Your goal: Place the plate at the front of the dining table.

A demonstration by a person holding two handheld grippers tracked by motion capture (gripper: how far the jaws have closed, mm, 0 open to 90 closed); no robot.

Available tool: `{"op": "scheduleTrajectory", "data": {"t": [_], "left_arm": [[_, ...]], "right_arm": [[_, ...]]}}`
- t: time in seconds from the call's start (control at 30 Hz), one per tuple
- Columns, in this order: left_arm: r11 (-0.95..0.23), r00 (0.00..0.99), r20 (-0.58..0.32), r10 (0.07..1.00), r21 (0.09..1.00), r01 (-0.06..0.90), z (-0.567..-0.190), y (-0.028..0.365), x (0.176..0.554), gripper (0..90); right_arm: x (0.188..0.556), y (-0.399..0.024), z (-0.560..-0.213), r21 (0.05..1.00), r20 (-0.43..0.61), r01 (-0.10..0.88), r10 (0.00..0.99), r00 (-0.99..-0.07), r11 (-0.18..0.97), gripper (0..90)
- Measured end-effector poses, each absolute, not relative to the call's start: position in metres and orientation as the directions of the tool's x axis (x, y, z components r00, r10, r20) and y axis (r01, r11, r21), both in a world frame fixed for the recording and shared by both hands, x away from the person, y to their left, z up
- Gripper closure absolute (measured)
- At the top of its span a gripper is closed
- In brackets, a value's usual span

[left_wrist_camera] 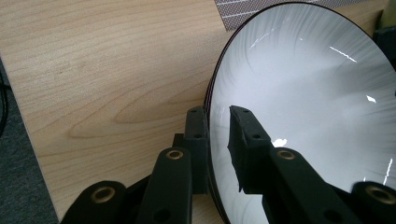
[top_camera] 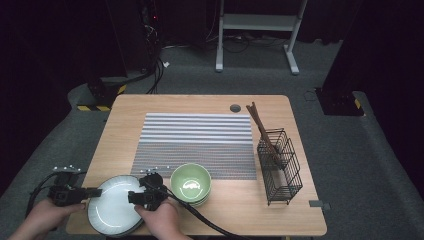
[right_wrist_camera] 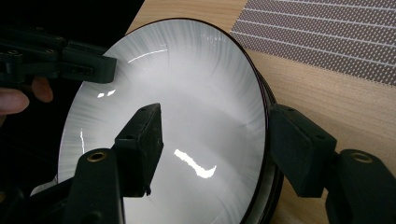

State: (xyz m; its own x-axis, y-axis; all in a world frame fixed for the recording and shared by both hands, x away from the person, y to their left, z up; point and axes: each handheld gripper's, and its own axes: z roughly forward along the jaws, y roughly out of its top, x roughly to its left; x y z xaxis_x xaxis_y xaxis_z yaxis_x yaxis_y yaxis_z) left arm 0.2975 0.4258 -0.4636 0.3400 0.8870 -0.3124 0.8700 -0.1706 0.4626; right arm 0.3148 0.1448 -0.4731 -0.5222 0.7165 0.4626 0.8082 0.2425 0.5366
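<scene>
A stack of white plates (top_camera: 115,210) (left_wrist_camera: 308,102) (right_wrist_camera: 187,93) with dark rims lies at the table's front left. My left gripper (top_camera: 95,191) (left_wrist_camera: 219,112) reaches in at the stack's left rim. One jaw is against the outer edge and the other over the top plate's white face, with a narrow strip of plate showing between them. My right gripper (top_camera: 134,196) (right_wrist_camera: 215,112) stands open at the right rim. One of its jaws hovers over the top plate and the other is outside the stack's edge. The left gripper (right_wrist_camera: 100,65) also appears across the plate in the right gripper view.
Green bowls (top_camera: 190,184) are stacked just right of the plates. A striped grey mat (top_camera: 197,145) covers the middle of the wooden table (top_camera: 225,102). A black wire basket (top_camera: 280,167) holding brown wooden sticks (top_camera: 260,125) stands at the right.
</scene>
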Motion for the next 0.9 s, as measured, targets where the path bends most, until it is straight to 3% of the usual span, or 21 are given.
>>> {"op": "scheduleTrajectory", "data": {"t": [0.9], "left_arm": [[-0.165,0.332,-0.288,0.898,0.479,0.862,-0.4544,0.4342,0.2984,83.3]], "right_arm": [[0.3169,0.1538,-0.4782,0.522,0.469,0.813,0.709,-0.527,0.259,41.4]]}}
